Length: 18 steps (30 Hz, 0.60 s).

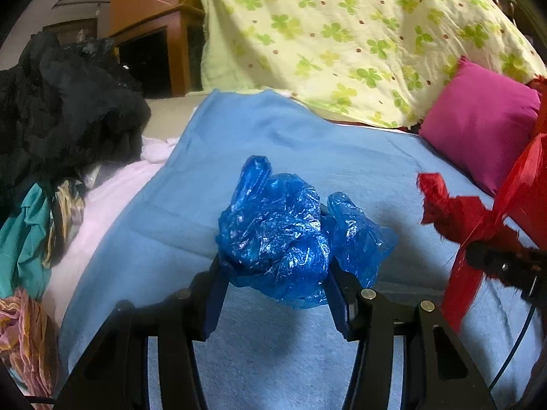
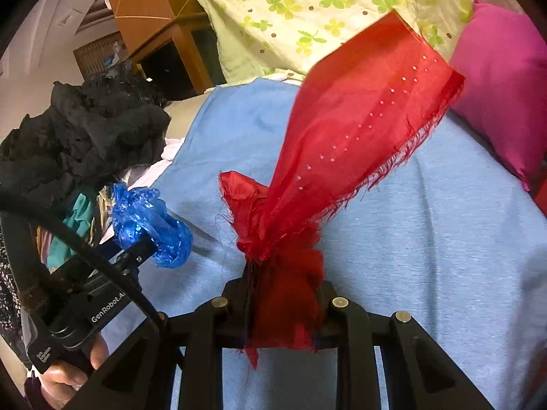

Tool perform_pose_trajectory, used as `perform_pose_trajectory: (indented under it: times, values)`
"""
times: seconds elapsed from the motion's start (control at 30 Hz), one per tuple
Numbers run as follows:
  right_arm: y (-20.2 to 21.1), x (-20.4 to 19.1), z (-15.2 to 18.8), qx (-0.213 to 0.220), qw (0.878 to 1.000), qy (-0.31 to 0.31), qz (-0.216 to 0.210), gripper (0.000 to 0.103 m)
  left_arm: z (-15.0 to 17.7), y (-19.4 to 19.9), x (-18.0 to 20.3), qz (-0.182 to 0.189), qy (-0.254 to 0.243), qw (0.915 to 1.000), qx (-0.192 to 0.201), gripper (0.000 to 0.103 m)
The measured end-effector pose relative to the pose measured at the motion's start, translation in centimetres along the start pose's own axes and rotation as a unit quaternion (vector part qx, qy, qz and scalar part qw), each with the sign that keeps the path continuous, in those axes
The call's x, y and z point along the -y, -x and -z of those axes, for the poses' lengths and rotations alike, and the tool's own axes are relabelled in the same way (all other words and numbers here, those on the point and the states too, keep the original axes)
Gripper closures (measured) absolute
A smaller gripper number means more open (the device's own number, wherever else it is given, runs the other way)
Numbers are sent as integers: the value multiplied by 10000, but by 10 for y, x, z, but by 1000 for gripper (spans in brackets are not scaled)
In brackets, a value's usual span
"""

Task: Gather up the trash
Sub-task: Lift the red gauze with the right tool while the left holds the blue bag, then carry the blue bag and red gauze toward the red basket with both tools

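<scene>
Blue plastic bag [image 1: 277, 235] clamped in left gripper [image 1: 273, 266] fingers; red cloth scrap [image 2: 342, 143] pinched tight in right gripper [image 2: 283, 294].

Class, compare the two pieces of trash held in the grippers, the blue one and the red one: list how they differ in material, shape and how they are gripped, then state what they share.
1. The blue plastic bag is shiny, crinkled film; the red cloth scrap is matte fabric with frayed edges.
2. The bag is a crumpled ball; the cloth fans out long.
3. The left gripper holds the bag between parted fingers; the right gripper pinches the cloth nearly shut.
Both are held above the blue bedsheet.
</scene>
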State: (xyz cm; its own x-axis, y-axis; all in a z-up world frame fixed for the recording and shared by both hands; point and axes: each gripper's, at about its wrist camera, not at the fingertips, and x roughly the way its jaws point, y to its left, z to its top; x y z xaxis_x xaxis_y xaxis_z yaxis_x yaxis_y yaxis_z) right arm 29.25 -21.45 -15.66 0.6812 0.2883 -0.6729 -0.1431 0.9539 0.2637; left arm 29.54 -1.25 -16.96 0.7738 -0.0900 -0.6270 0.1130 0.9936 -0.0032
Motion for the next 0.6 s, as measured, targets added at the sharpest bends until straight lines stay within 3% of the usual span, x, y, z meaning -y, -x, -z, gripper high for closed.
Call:
perform_pose_trajectory:
  times: [0.6]
  values:
    - [86, 30, 17, 656, 9970, -405, 114, 77, 25, 63, 49, 31, -122, 9999, -93, 49]
